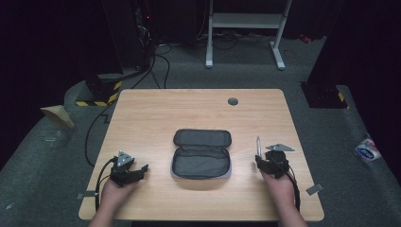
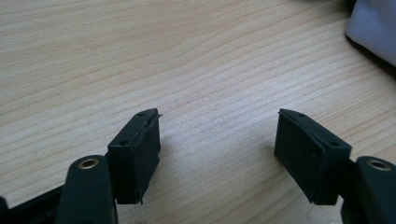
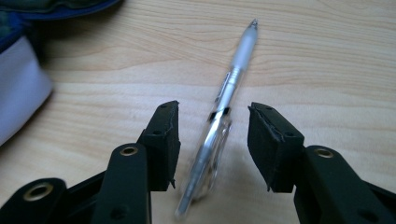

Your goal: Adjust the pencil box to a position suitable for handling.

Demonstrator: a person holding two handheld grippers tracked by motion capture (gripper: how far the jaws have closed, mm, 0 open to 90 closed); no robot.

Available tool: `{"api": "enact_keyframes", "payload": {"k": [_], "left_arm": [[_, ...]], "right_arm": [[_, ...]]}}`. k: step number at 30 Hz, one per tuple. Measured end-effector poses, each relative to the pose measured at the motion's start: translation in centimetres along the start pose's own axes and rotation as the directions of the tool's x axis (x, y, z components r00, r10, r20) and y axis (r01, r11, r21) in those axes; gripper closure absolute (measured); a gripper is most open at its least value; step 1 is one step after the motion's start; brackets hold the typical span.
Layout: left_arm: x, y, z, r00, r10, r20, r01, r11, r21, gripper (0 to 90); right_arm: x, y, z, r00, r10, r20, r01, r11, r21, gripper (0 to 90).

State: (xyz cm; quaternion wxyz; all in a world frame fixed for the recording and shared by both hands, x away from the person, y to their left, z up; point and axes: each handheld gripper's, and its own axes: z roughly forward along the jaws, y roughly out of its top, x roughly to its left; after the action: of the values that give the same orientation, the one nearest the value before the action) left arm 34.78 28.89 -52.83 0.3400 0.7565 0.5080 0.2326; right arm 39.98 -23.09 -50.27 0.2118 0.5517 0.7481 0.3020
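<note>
Open pencil case (image 1: 202, 153) flat near the middle of the wooden table (image 1: 156, 113), lid folded back toward the far edge, grey lining up. Pen (image 1: 258, 146) just right of the case, lying on the table, tip pointing away from the person toward the far edge. Right gripper (image 1: 263, 161) at the near end of that pen, held in the right hand (image 1: 279, 185) well to the right of the case. Seen along the right gripper (image 3: 213, 140): pen (image 3: 224, 105) running between the two black fingers (image 3: 163, 140), clear barrel and clip end low in the gap, slightly blurred, frosted grip and tip reaching beyond them; gap visible on each side of the barrel, so fingers part open around the pen, not pressing on it. Corner of the case (image 3: 21, 88) at the left edge of that view. Left gripper (image 1: 142, 169) well to the left of the case, held in the left hand (image 1: 116, 188), pointing toward the case. Seen along the left gripper (image 2: 217, 140): fingers (image 2: 137, 154) wide apart over bare table (image 2: 187, 56), nothing between them, pale edge of the case (image 2: 373, 28) at the upper right corner.
</note>
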Motion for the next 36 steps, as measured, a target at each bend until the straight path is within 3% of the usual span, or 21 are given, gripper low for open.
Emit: {"api": "enact_keyframes", "payload": {"k": [4,9,12,17,21,24,28,36], "left_arm": [[0.0,0.0,0.0,1.0,0.0,0.003,0.0,1.0,0.0,31.3],[0.0,0.0,0.0,1.0,-0.004,0.004,0.004,1.0,-0.002,31.1],[0.0,0.0,0.0,1.0,0.002,0.004,-0.002,1.0,0.001,31.1],[0.0,0.0,0.0,1.0,0.002,0.004,-0.002,1.0,0.001,31.1],[0.0,0.0,0.0,1.0,0.005,0.003,-0.005,1.0,0.002,31.1],[0.0,0.0,0.0,1.0,0.005,0.003,-0.005,1.0,0.002,31.1],[0.0,0.0,0.0,1.0,0.005,0.002,-0.005,1.0,0.0,31.0],[-0.1,0.0,0.0,1.0,0.004,0.001,-0.004,1.0,0.001,31.0]], "right_arm": [[-0.1,1.0,1.1,0.9999,-0.01,0.012,0.009,1.0,0.025,55.2],[0.1,2.0,2.4,0.9998,0.003,0.021,-0.005,0.995,0.095,56.9],[0.2,2.4,2.5,0.9995,0.012,0.027,-0.015,0.993,0.115,59.2],[0.7,2.9,2.4,0.999,-0.018,0.041,0.011,0.986,0.165,65.3],[0.7,3.0,2.5,0.9994,-0.033,0.011,0.031,0.985,0.172,67.9],[0.8,3.1,2.5,0.9993,-0.034,0.013,0.031,0.983,0.182,69.2],[0.7,3.1,2.4,0.999,-0.042,0.017,0.038,0.982,0.184,77.6],[0.6,3.3,2.4,0.9981,-0.061,0.005,0.059,0.979,0.194,78.2]]}}
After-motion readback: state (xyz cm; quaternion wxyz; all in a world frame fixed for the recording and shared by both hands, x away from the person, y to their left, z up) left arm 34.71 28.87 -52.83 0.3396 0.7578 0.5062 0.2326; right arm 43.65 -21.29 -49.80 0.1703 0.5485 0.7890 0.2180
